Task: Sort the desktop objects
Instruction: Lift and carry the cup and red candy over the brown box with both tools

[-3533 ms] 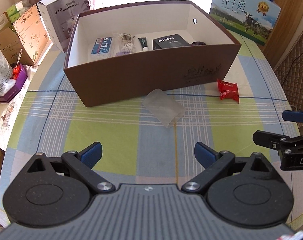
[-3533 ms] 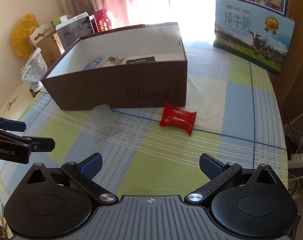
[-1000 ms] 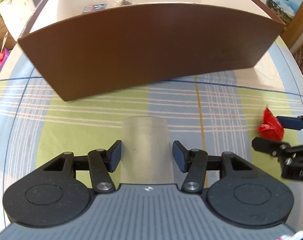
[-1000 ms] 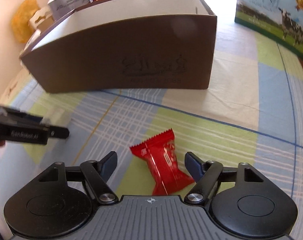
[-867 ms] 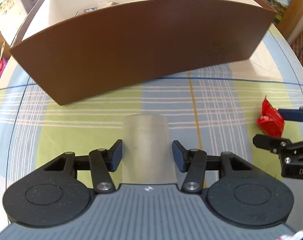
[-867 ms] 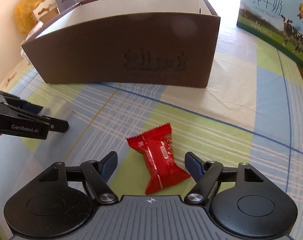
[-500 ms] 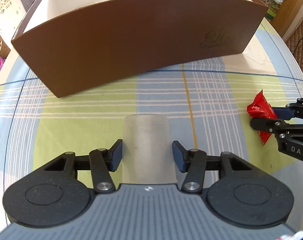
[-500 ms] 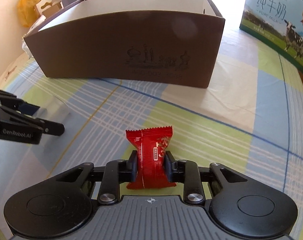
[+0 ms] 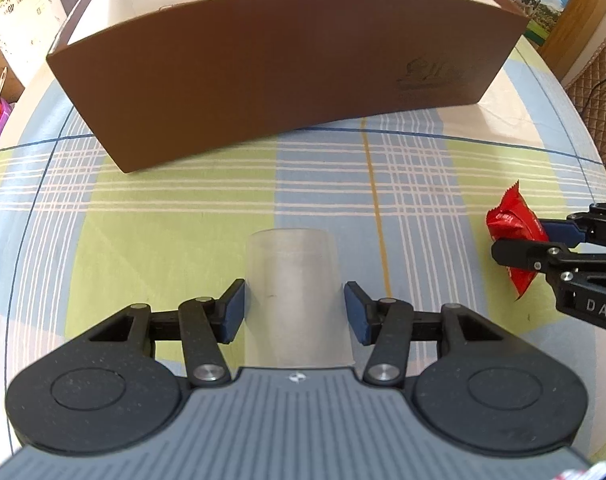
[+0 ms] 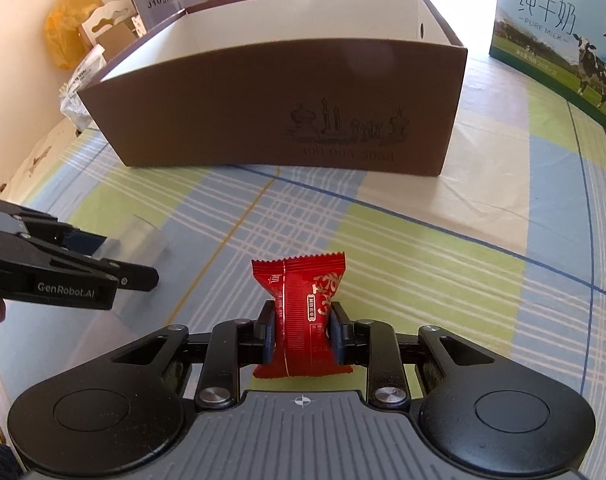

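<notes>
My left gripper (image 9: 295, 308) is closed on the cup (image 9: 293, 280), base pointing forward. My right gripper (image 10: 301, 330) clamps the red candy (image 10: 301, 304) across its middle, long axis upright. The box (image 10: 271, 116) lies straight ahead of both loads, its rim above them; the right is nearer its corner. Legible: "GenRobot.AI", "PURE MILK", "J10 HUMIDIFIER".

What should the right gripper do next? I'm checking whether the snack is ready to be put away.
Probably lift and carry it forward over the brown box. The right gripper is already shut on the red snack packet, and the box stands open-topped straight ahead, its near wall higher than the packet, so it likely needs height first.
</notes>
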### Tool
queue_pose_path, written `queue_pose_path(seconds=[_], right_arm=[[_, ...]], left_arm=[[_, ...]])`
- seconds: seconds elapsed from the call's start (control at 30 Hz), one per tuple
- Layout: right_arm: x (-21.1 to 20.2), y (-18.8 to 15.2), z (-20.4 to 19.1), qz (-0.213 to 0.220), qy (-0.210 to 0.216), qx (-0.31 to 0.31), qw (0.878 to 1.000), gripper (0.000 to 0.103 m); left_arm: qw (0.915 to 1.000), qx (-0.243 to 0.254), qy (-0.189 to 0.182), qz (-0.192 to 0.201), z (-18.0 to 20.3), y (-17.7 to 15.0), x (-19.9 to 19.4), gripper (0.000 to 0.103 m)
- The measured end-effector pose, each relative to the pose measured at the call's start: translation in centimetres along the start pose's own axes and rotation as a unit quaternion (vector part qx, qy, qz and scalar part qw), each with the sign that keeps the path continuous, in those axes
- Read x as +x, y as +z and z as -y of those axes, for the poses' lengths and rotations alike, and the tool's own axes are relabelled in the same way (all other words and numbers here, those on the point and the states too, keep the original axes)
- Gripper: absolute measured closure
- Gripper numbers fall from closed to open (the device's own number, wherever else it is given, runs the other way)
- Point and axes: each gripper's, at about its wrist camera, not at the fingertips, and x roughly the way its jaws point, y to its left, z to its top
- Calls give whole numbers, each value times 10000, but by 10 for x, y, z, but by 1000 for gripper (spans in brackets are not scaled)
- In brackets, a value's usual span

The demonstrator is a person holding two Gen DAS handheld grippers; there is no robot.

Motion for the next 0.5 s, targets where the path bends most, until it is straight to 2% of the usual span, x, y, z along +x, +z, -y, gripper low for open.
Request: queue_pose_path(seconds=[0.3,0.5], right_arm=[[-15,5,-10,160,72,71,9998,79],[-26,13,-21,297,112,20,9995,79]], left_arm=[[9997,-42,-75,231,-4,-2,-25,56],[9985,-33,-181,516,-7,-2,-51,56]])
